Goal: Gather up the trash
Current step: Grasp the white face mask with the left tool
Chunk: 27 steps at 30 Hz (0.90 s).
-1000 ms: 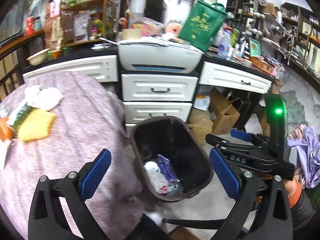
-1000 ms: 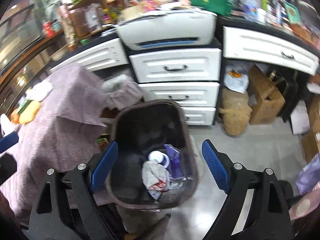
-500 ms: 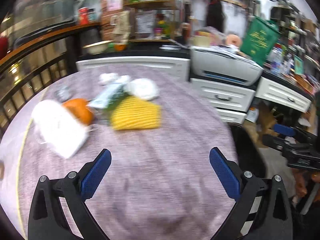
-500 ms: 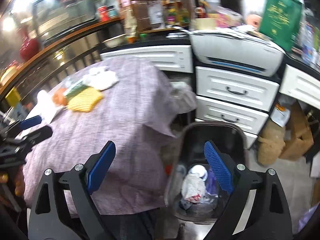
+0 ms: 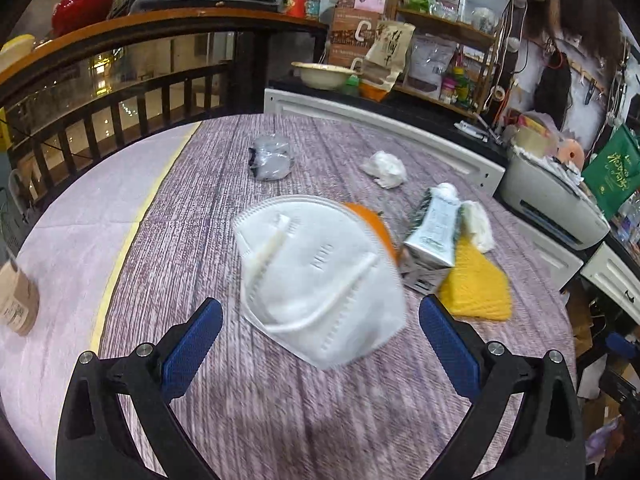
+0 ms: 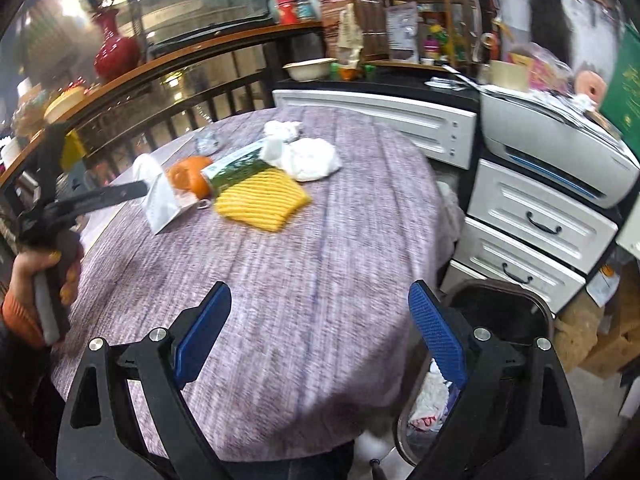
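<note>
Purple woven cloth covers the round tabletop (image 5: pixel 320 420), the biggest thing in both views. At 3 o'clock of it, on the floor, a dark bin (image 6: pixel 500 312) stands against white drawers (image 6: pixel 536 224); crumpled wrappers (image 6: pixel 428 404) lie inside it. A grey printer (image 6: pixel 560 152) sits on top of the drawers.

Left claw (image 5: pixel 320 344) wide open, nothing between its blue pads (image 5: pixel 192 344), low over the tabletop. A white mask (image 5: pixel 320 276) lies right ahead at 12 o'clock, between the pad lines, not touched. An orange (image 5: pixel 380 228) peeks out from behind the mask at 1 o'clock. Just beside it at 2 o'clock a green-white carton (image 5: pixel 432 232) lies on its side, its far end against a white wad (image 5: pixel 476 224). A yellow cloth (image 5: pixel 476 284) lies flat at 3 o'clock of the carton, touching it. Further back: crumpled tissue (image 5: pixel 384 168) at 12 o'clock, and a clear plastic wad (image 5: pixel 270 156) at 11 o'clock, well apart from the rest. Brown box (image 5: pixel 16 300) at 9 o'clock near the edge.

Right claw (image 6: pixel 320 340) also wide open and empty, over the tabletop's near edge. In its view the trash cluster sits at 11 o'clock; the left claw's black arm reaches to the mask there.
</note>
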Available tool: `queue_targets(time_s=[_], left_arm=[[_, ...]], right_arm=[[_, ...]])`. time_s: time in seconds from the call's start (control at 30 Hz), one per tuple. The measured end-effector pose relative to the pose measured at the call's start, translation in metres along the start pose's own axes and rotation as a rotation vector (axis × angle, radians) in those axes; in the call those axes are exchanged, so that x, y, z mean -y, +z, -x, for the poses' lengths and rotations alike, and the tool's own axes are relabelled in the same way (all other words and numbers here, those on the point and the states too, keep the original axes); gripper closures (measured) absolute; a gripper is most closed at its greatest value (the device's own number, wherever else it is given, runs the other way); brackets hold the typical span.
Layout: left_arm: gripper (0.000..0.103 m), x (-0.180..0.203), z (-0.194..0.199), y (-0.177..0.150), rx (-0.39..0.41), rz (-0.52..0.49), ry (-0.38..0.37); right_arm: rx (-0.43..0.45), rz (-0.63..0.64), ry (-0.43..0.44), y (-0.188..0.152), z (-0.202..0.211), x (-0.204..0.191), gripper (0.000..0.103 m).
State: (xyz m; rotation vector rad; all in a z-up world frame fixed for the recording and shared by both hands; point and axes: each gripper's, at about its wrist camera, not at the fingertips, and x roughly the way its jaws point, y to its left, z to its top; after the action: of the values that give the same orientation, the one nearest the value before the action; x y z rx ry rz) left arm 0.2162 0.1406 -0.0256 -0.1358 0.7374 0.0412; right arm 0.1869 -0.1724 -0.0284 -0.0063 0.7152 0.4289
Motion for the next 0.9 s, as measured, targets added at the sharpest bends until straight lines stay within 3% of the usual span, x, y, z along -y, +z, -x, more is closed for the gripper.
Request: queue_targets(time_s=[0.17, 0.27, 0.43, 0.47, 0.5, 0.53, 0.67, 0.9], left_arm=[[0.010, -0.013, -0.025, 0.004, -0.051, -0.012, 0.006], [0.031, -0.017, -0.028, 0.003, -0.055, -0.003, -0.052], [0.053, -0.011, -0.017, -0.001, -0.006, -0.039, -0.036], [0.060, -0.011, -0.015, 0.001, 0.007, -0.047, -0.023], [0.076, -0.011, -0.013, 0.002, 0.013, -0.056, -0.001], [0.081, -0.012, -0.009, 0.002, 0.010, -0.062, 0.006], [0.088, -0.016, -0.007, -0.001, -0.005, -0.058, -0.011], [0.090, -0.025, 0.019, -0.002, 0.030, -0.024, -0.056]], right_arm=[[-0.023, 0.039, 0.010, 0.004, -0.011, -0.012, 0.014], [-0.038, 0.050, 0.010, 0.005, -0.017, -0.015, 0.014], [-0.057, 0.046, 0.022, 0.014, -0.031, -0.019, 0.014], [-0.057, 0.048, 0.026, 0.017, -0.033, -0.020, 0.014], [-0.056, 0.053, 0.028, 0.020, -0.036, -0.021, 0.014], [-0.057, 0.064, 0.029, 0.024, -0.040, -0.024, 0.014], [-0.072, 0.079, 0.044, 0.037, -0.057, -0.032, 0.014], [-0.094, 0.125, 0.043, 0.054, -0.083, -0.042, 0.014]])
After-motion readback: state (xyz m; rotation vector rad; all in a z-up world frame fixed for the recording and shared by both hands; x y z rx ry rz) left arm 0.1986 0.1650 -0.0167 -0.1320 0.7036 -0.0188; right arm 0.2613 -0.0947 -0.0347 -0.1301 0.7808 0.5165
